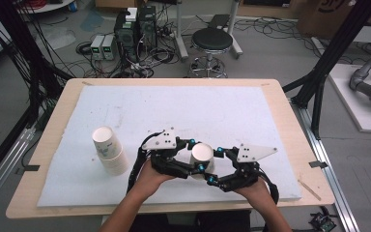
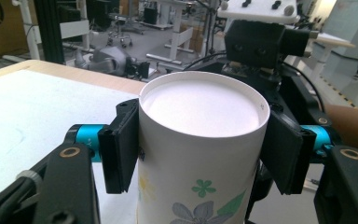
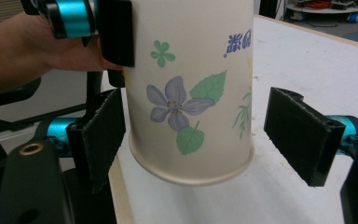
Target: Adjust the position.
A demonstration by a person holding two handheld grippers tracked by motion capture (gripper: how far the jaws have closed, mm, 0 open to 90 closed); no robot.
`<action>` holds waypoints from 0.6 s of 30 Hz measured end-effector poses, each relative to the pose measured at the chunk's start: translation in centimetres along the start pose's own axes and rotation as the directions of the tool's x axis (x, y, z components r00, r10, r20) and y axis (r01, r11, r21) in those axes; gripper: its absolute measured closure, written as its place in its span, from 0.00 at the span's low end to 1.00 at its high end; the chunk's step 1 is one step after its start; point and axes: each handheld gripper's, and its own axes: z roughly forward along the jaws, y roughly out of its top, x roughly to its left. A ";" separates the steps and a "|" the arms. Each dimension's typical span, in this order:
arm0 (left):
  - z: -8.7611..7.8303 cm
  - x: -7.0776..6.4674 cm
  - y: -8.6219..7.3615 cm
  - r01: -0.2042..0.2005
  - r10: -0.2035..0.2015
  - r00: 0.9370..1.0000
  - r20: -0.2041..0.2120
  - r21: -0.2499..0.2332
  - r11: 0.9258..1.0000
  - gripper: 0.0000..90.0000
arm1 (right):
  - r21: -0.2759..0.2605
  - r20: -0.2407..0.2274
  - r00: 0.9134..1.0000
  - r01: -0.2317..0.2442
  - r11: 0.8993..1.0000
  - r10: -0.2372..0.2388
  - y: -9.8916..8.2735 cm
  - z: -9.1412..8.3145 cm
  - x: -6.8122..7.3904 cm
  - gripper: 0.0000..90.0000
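Note:
A white paper cup (image 1: 202, 155) with a flower print is held upside down, flat base up, just above the white mat near the table's front edge. My left gripper (image 1: 198, 155) is shut on it, and in the left gripper view both pads (image 2: 121, 149) press the upper wall of the cup (image 2: 200, 154). My right gripper (image 1: 213, 167) faces it from the other side. In the right gripper view it stands open (image 3: 196, 140) around the cup's (image 3: 191, 84) lower part by the rim. One pad (image 3: 102, 135) lies close against the wall and the other is clearly apart.
A short stack of the same paper cups (image 1: 108, 151) sits upside down on the left of the white mat (image 1: 198, 106). The wooden table rim (image 1: 290, 125) frames the mat. A stool (image 1: 211, 41) and computer boxes (image 1: 135, 29) stand on the floor beyond.

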 end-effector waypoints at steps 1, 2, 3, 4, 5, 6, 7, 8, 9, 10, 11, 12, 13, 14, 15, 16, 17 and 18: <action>0.1 0.0 0.0 0.006 -0.006 1.000 0.008 -0.008 1.000 0.39 | -0.011 -0.015 1.000 -0.014 1.000 0.013 -0.1 0.1 0.0 0.23; 0.1 0.0 0.0 0.006 -0.006 1.000 0.008 -0.008 1.000 0.39 | -0.011 -0.015 1.000 -0.014 1.000 0.013 -0.1 0.1 0.0 0.23; 0.2 -0.1 0.0 0.008 -0.008 1.000 0.012 -0.006 1.000 0.39 | -0.013 -0.019 1.000 -0.018 1.000 0.018 -0.1 0.1 0.0 0.23; 0.2 -0.1 0.0 0.009 -0.009 1.000 0.015 -0.009 1.000 0.39 | -0.013 -0.025 1.000 -0.018 1.000 0.017 -0.2 0.2 0.0 0.23; 0.3 -0.1 -0.1 0.008 -0.008 1.000 0.018 -0.009 1.000 0.39 | -0.014 -0.026 1.000 -0.014 1.000 0.014 -0.2 0.2 -0.1 0.23; 0.3 -0.1 -0.1 0.008 -0.008 1.000 0.021 -0.009 1.000 0.39 | -0.014 -0.026 1.000 -0.014 1.000 0.014 -0.2 0.2 -0.1 0.23; 0.4 -0.2 -0.1 0.008 -0.008 1.000 0.025 -0.011 1.000 0.39 | -0.012 -0.027 1.000 -0.015 1.000 0.014 -0.2 0.3 0.0 0.23; 0.4 -0.2 -0.1 0.007 -0.007 1.000 0.027 -0.014 1.000 0.39 | -0.015 -0.030 0.999 -0.013 1.000 0.012 -0.2 0.4 0.0 0.23; 0.4 -0.2 -0.1 0.010 -0.009 0.999 0.031 -0.015 1.000 0.39 | -0.014 -0.036 0.999 -0.018 1.000 0.018 -0.2 0.4 0.0 0.24; 0.5 -0.2 -0.1 0.010 -0.009 0.999 0.033 -0.019 1.000 0.39 | -0.019 -0.037 0.999 -0.019 1.000 0.018 -0.2 0.5 0.0 0.24; 0.5 -0.2 -0.1 0.007 -0.006 0.999 0.033 -0.020 1.000 0.39 | -0.021 -0.035 0.999 -0.017 1.000 0.016 -0.2 0.5 0.0 0.24; 0.5 -0.3 -0.1 0.008 -0.007 0.999 0.033 -0.020 1.000 0.39 | -0.016 -0.042 0.999 -0.023 1.000 0.022 -0.3 0.5 0.0 0.25; 0.5 -0.3 -0.1 0.004 -0.003 0.999 0.034 -0.021 1.000 0.39 | -0.018 -0.049 0.999 -0.022 1.000 0.022 -0.3 0.5 0.0 0.28; 0.5 -0.3 -0.1 0.004 -0.003 0.999 0.034 -0.021 1.000 0.39 | -0.024 -0.059 0.998 -0.024 0.999 0.023 -0.4 0.5 0.0 0.30; 0.5 -0.3 -0.1 0.003 -0.003 0.999 0.035 -0.021 1.000 0.39 | -0.026 -0.060 0.998 -0.029 0.999 0.027 -0.4 0.5 -0.1 0.30; 0.5 -0.3 -0.1 0.002 -0.001 0.999 0.034 -0.019 1.000 0.39 | -0.032 -0.062 0.998 -0.024 0.999 0.022 -0.5 0.6 -0.1 0.31; 0.5 -0.3 0.0 -0.009 0.009 1.000 0.029 -0.016 1.000 0.39 | -0.032 -0.063 0.998 -0.023 0.999 0.021 -0.5 0.6 -0.2 0.31; 0.5 -0.4 0.0 -0.016 0.017 0.999 0.028 -0.016 1.000 0.39 | -0.031 -0.062 0.998 -0.021 0.999 0.019 -0.5 0.6 -0.2 0.32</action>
